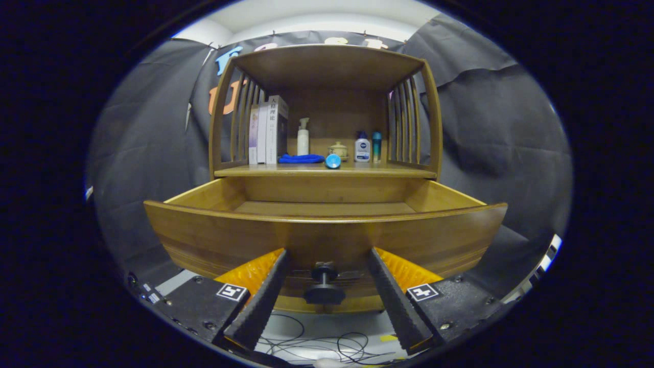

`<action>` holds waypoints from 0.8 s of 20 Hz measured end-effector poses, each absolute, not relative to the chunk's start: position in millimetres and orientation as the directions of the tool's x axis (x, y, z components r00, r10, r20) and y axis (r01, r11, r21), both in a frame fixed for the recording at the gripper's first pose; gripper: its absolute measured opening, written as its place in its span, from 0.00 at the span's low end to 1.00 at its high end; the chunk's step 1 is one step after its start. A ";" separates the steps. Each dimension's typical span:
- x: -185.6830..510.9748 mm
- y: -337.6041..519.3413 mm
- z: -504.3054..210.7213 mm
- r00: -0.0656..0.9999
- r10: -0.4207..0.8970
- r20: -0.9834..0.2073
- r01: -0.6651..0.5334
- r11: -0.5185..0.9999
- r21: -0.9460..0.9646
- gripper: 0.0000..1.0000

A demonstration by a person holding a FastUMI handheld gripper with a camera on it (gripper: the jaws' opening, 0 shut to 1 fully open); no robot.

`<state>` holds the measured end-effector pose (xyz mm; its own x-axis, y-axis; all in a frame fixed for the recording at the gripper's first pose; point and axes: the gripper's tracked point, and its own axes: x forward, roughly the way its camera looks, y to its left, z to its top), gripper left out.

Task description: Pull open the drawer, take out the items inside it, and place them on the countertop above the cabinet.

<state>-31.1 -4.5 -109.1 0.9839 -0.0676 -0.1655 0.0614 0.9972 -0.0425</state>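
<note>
Gripper view looks straight at a wooden cabinet (pixel 327 128) whose drawer (pixel 327 230) is pulled out toward the camera. The visible part of the drawer floor is bare wood; the front panel hides the nearer part, so I cannot tell what lies there. A dark round knob (pixel 324 286) sticks out from the drawer front, and it sits in the gap of the gripper (pixel 327 301). The jaws are spread wide, one finger on each side of the knob and apart from it, not touching.

On the countertop (pixel 327 169) above the drawer stand several things. At the left are upright books (pixel 268 130); one spine has printed characters, too small for me to read surely. Next comes a white pump bottle (pixel 303 137), with a blue cloth (pixel 300 159) lying in front of it. A blue round object (pixel 332 161) rests near the front edge, and behind it is a small pale lidded jar (pixel 337 149). To the right stand a white bottle with a blue label (pixel 362 148) and a teal bottle (pixel 376 146). Below the drawer, thin cables (pixel 317 342) lie on the floor.
</note>
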 end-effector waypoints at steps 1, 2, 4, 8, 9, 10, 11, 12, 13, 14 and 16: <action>-27.2 -4.7 -108.5 0.984 -0.062 -0.165 0.056 0.998 -0.039 0.99; -23.3 -5.7 -107.9 0.985 -0.053 -0.167 0.048 0.998 -0.033 0.99; -14.6 -7.9 -105.2 0.985 -0.038 -0.166 0.037 0.999 -0.011 0.99; -2.3 -8.0 -101.2 0.983 -0.044 -0.176 0.041 0.999 -0.020 0.99; 1.6 -7.7 -101.7 0.982 -0.045 -0.184 0.043 0.999 -0.017 0.99; 6.6 -7.5 -99.9 0.981 -0.046 -0.188 0.044 0.999 -0.016 0.99; 11.1 -6.6 -99.1 0.981 -0.049 -0.190 0.047 0.999 -0.019 0.99; 15.8 -4.9 -97.2 0.981 -0.051 -0.189 0.048 0.999 -0.020 0.99; 19.5 -4.4 -94.5 0.982 -0.053 -0.184 0.050 0.999 -0.019 0.99; 24.0 -3.7 -90.0 0.983 -0.053 -0.174 0.051 0.999 -0.021 0.99; 31.2 -2.7 -90.3 0.982 -0.059 -0.180 0.056 0.998 -0.019 0.99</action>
<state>31.2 -2.7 -90.3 0.9820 -0.0586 -0.1796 0.0561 0.9982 -0.0189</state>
